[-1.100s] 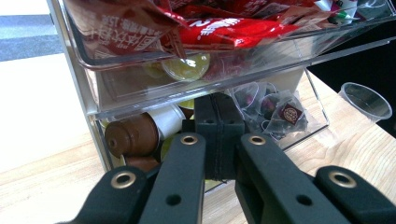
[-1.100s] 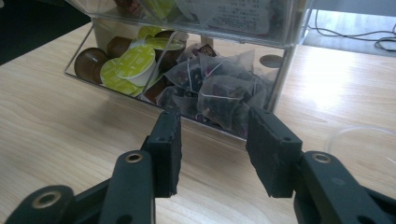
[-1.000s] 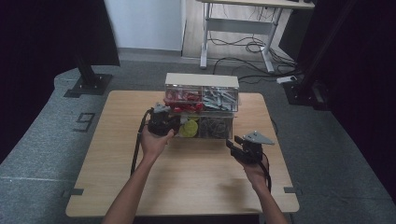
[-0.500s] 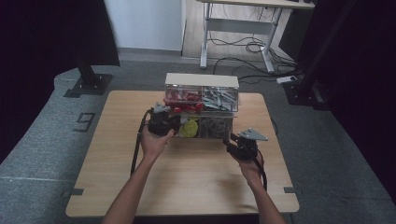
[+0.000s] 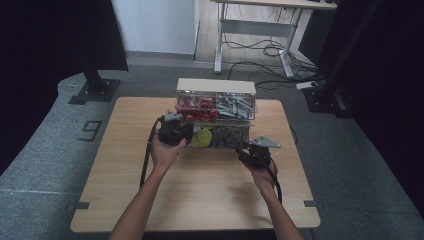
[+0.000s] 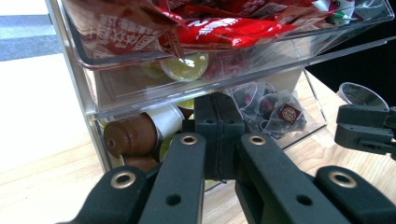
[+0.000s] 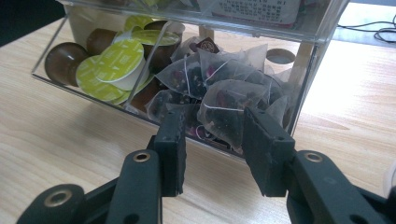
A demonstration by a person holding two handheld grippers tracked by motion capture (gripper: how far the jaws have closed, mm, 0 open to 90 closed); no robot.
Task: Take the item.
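Tongs: left point(image 6: 217, 140) pressed together at lower drawer point(image 7: 187, 126) front, right point(image 7: 212, 140) apart before tea bags point(image 7: 224, 98) | drawer tilted open on desk point(image 5: 200, 175) | advice: enter over rim, pinch single bag.

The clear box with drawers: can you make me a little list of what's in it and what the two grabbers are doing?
box: clear drawer organiser on a wooden table
top drawer: red packets
bottom drawer, one side: coffee capsules, brown with green lids
bottom drawer, other side: pyramid tea bags
left gripper: jaws shut, at the bottom drawer's front
right gripper: jaws open, pointing at the tea bags
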